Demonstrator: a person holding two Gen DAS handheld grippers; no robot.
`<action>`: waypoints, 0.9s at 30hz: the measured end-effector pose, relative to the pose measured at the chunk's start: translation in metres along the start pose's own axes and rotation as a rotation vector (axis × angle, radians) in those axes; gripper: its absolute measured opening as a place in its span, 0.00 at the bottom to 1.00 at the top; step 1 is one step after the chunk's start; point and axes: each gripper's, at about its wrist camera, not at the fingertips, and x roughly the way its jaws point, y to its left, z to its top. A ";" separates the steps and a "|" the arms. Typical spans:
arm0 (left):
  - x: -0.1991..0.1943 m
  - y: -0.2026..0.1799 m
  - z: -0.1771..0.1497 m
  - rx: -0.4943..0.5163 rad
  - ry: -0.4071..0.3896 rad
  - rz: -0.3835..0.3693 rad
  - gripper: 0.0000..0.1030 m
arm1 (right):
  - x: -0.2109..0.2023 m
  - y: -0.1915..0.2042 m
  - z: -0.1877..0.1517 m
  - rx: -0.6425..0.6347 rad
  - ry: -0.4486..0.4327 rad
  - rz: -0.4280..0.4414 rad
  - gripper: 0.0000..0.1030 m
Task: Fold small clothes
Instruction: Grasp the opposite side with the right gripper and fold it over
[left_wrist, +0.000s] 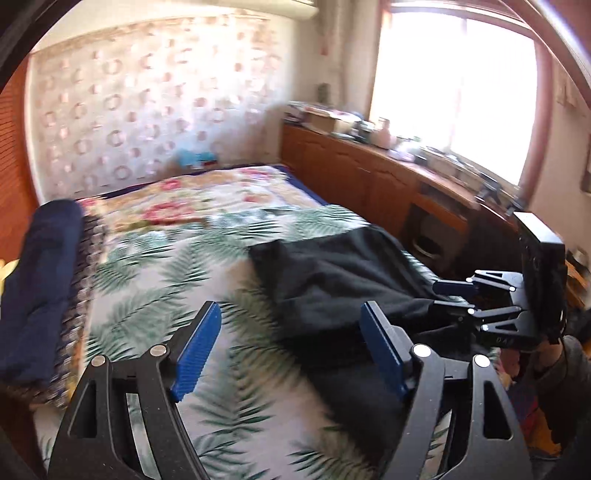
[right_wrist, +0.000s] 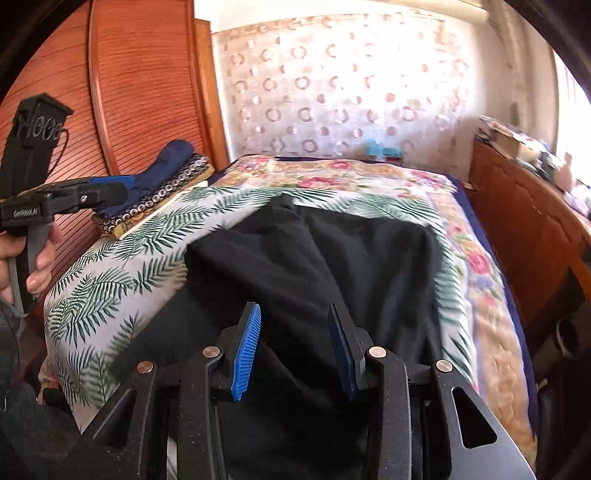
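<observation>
A black garment (left_wrist: 332, 280) lies crumpled on the fern-print sheet (left_wrist: 166, 280) at the bed's near right side; in the right wrist view it (right_wrist: 314, 251) fills the middle and hangs over the near edge. My left gripper (left_wrist: 291, 325) is open with blue pads, held above the sheet to the left of the garment, holding nothing. My right gripper (right_wrist: 293, 332) is open above the garment's near part, with nothing between its pads; it also shows in the left wrist view (left_wrist: 450, 295) at the garment's right edge. The left gripper shows in the right wrist view (right_wrist: 122, 190) at far left.
A stack of folded clothes, navy on top (left_wrist: 40, 288), sits at the bed's left side by the wooden headboard (right_wrist: 140, 85). A floral quilt (left_wrist: 207, 199) covers the far bed. A wooden cabinet (left_wrist: 369, 177) with clutter runs along the right under the window.
</observation>
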 end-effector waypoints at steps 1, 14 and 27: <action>-0.003 0.007 -0.003 -0.011 -0.004 0.015 0.76 | 0.010 0.005 0.008 -0.016 0.009 0.013 0.38; -0.015 0.052 -0.030 -0.095 -0.024 0.084 0.76 | 0.117 0.065 0.059 -0.190 0.193 0.134 0.45; 0.002 0.040 -0.043 -0.093 0.018 0.032 0.76 | 0.130 0.040 0.074 -0.124 0.200 0.199 0.05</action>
